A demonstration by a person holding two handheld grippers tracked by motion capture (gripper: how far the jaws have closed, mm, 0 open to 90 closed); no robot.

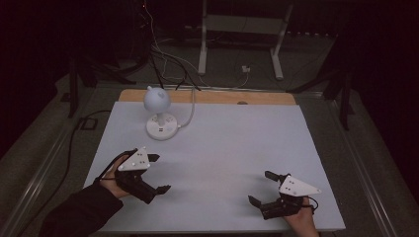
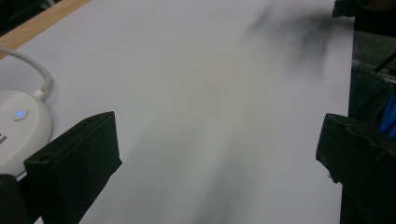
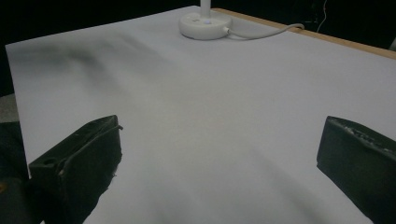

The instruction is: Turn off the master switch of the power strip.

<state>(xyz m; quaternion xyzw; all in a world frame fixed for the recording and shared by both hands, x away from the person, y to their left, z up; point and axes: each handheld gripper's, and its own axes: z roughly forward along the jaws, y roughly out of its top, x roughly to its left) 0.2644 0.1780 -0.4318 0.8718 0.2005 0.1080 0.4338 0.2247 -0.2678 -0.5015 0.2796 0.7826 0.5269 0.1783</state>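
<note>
A white table lamp (image 1: 159, 112) with a round head and a round base stands at the back left of the white table top (image 1: 222, 148); its base (image 2: 18, 126) carries a small blue light, and the base (image 3: 204, 24) also shows far off in the right gripper view. My left gripper (image 1: 159, 173) rests at the front left, open, with nothing between its jaws. At the front right my right gripper (image 1: 262, 187) is open as well and holds nothing. A bare white surface lies between both pairs of black jaws.
The lamp's white cable (image 1: 190, 111) runs off the back edge over a wooden strip (image 1: 207, 96). Behind the table stand a white frame (image 1: 242, 29) and loose cables on the floor. A black cable (image 1: 74, 143) trails off to the left.
</note>
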